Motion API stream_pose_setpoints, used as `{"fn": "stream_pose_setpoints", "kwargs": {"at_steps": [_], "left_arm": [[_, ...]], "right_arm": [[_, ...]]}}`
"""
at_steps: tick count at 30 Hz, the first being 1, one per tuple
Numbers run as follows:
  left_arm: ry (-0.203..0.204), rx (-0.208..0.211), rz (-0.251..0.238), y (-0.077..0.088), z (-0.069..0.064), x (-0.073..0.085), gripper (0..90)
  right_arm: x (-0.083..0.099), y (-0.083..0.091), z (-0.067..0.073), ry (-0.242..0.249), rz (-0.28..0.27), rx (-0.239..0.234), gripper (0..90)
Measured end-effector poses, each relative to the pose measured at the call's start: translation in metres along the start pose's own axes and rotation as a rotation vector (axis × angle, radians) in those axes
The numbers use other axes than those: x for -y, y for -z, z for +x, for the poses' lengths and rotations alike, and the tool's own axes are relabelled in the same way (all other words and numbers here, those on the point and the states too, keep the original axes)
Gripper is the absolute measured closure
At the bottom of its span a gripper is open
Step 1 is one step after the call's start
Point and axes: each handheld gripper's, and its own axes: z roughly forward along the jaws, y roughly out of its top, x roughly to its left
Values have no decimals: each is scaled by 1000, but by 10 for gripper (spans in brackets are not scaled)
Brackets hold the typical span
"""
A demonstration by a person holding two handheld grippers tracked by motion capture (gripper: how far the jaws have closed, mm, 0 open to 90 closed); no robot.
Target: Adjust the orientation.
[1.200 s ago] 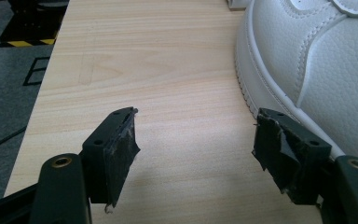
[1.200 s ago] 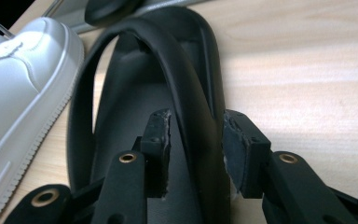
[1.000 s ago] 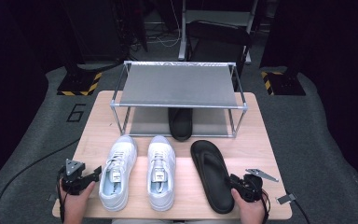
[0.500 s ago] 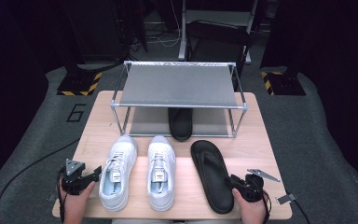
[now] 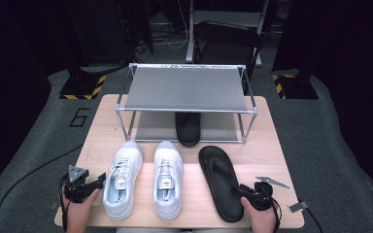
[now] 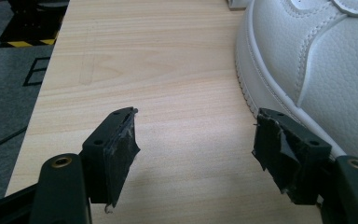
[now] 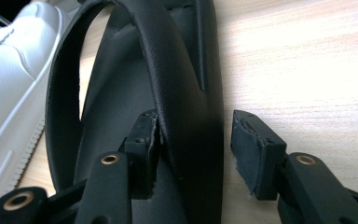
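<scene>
Since the earlier high view nothing on the surface (image 5: 272,160) has shifted; the one change is at the right gripper (image 7: 196,135), whose jaws have just been opening and now stand apart astride the outer edge of the black sandal (image 5: 221,182), one jaw inside on the footbed, the other outside over bare wood, with a gap at the outer pad, so nothing is clamped. The sandal lies straight ahead of those jaws, its long axis running away from the person toward the shoe rack (image 5: 187,90), heel end nearest the right hand. The left gripper (image 6: 193,147) rests wide open over bare wood, holding nothing, with the left white sneaker (image 6: 317,60) just beside its far jaw. A second black sandal (image 5: 188,127) sits under the rack, its toe hidden by the shelf. Whether the inner jaw touches the footbed is hard to make out
</scene>
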Motion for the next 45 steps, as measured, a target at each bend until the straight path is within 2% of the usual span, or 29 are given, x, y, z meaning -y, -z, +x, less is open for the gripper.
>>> {"fn": "stream_pose_setpoints", "kwargs": {"at_steps": [3,4,5,8,9,11,15,16,18,28,32,33,35,37,45], "left_arm": [[-14,3,14,1,1,-1,295],[-14,4,15,1,0,-1,295],[-10,0,1,0,0,0,295],[-9,0,6,1,0,-1,295],[-9,0,7,1,1,-1,295],[-8,0,7,1,1,-1,295],[-10,-2,0,0,0,0,295],[-15,2,15,1,0,-1,295],[-14,1,14,1,0,-1,295],[-8,0,5,1,0,-1,295],[-5,0,5,1,0,-1,295],[-7,0,5,1,0,-1,295],[-8,-1,5,1,0,-1,295],[-9,-1,7,1,0,-1,295],[-5,-2,0,0,0,0,295]], "right_arm": [[0,-1,-1,-10,4,-10,526],[0,-1,0,-25,12,-14,530],[0,-2,-1,-23,4,-20,539],[1,-3,0,-36,9,-31,544],[1,-3,-2,-22,1,-36,549],[1,-1,-2,-56,21,-48,561],[1,0,-4,-61,29,-59,570],[1,0,-4,-61,29,-60,571],[1,0,-4,-61,38,-64,573],[1,1,-3,-61,39,-56,598],[0,1,-1,-63,44,-40,612],[0,2,-2,-49,45,-30,615],[0,2,-1,-63,46,-28,620],[0,1,-2,-46,34,-29,626],[2,3,2,-64,32,-27,643]]}}
